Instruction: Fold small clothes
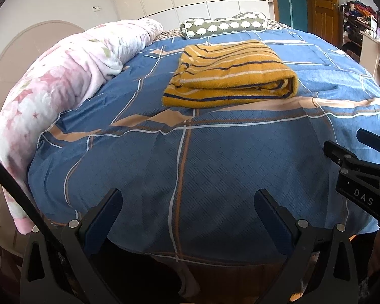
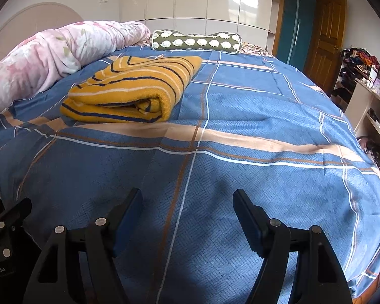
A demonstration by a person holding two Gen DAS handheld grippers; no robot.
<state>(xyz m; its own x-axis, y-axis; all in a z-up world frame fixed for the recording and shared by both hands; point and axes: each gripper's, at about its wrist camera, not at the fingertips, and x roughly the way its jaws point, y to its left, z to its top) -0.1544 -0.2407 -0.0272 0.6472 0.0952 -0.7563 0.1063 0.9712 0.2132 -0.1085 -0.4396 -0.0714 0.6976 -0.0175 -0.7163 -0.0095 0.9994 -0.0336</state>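
Note:
A mustard-yellow knit garment with navy and white stripes (image 1: pixel 230 76) lies folded into a thick rectangle on the blue checked bedspread (image 1: pixel 215 164). It also shows in the right wrist view (image 2: pixel 131 91), upper left. My left gripper (image 1: pixel 188 195) is open and empty, held near the bed's front edge, well short of the garment. My right gripper (image 2: pixel 187 195) is open and empty, also at the front of the bed. The right gripper's body shows at the right edge of the left wrist view (image 1: pixel 359 167).
A pink floral quilt (image 1: pixel 63 81) is bunched along the bed's left side. A green bolster pillow with white sheep (image 1: pixel 224 26) lies at the far end. Shelves with clutter (image 2: pixel 369 93) stand to the right, and a wooden door (image 2: pixel 326 38) is behind.

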